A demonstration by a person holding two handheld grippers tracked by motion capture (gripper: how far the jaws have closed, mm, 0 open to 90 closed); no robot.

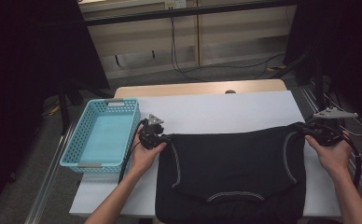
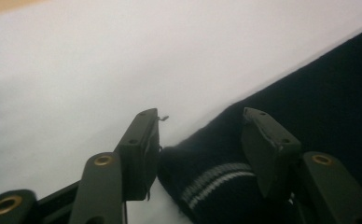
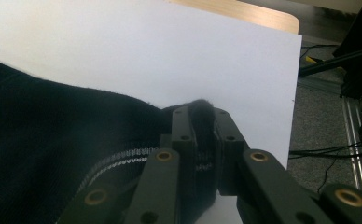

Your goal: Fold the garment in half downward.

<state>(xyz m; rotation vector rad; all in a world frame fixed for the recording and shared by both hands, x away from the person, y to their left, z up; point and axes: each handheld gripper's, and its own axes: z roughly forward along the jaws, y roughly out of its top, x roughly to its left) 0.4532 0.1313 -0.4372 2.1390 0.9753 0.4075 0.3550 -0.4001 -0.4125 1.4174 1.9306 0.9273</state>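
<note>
The right gripper (image 3: 200,122) is clamped on the far right corner of a black knitted garment with white stitched trim (image 1: 230,168), a tuft of cloth being seen pinched between its jaws in the right gripper view. The left gripper (image 2: 200,135) stands half open, its jaws set either side of the far left corner, and no pad is seen pressing on the cloth. The garment lies flat on the white sheet-covered table (image 1: 226,109), its near edge hanging over the front. The step in hand is judged to be the taking of both corners; next, the left jaws would need closing before any lift. A perforated turquoise plastic basket (image 1: 105,133) is shown just left of the garment in the high view.
</note>
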